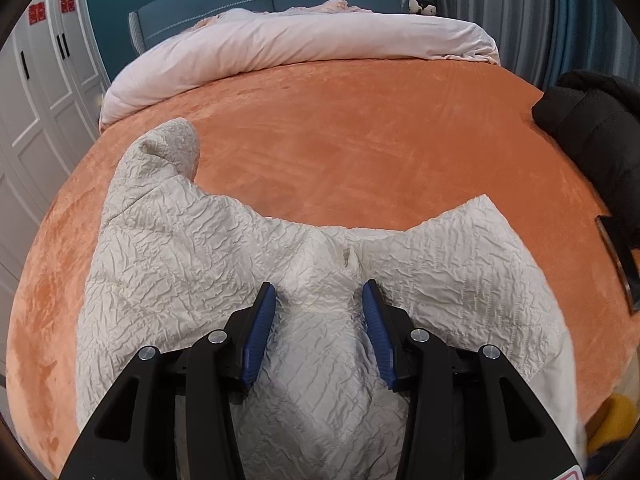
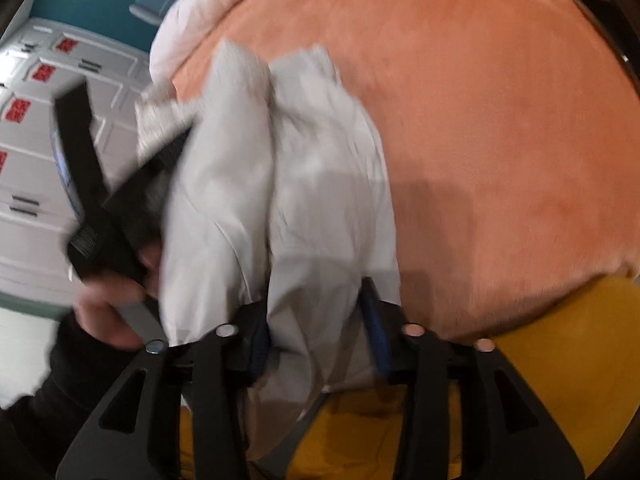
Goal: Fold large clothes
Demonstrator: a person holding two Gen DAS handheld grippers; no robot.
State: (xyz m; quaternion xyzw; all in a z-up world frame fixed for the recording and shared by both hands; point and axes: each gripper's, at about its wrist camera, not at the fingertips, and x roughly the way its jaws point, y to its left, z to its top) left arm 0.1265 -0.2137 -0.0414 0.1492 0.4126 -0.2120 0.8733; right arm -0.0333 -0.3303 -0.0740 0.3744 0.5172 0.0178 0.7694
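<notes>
quilted cream garment lies on the orange bed, bunched between both my grippers: left gripper and right gripper each pinch a thick fold. slippery fabric could slide out mid-lift, spoiling the fold.

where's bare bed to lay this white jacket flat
The widest free patch is the orange bedspread between the white jacket, the rolled pale duvet at the head, and the black coat at the right edge. The near edge is crowded: left gripper and right gripper both grip the jacket there.
</notes>
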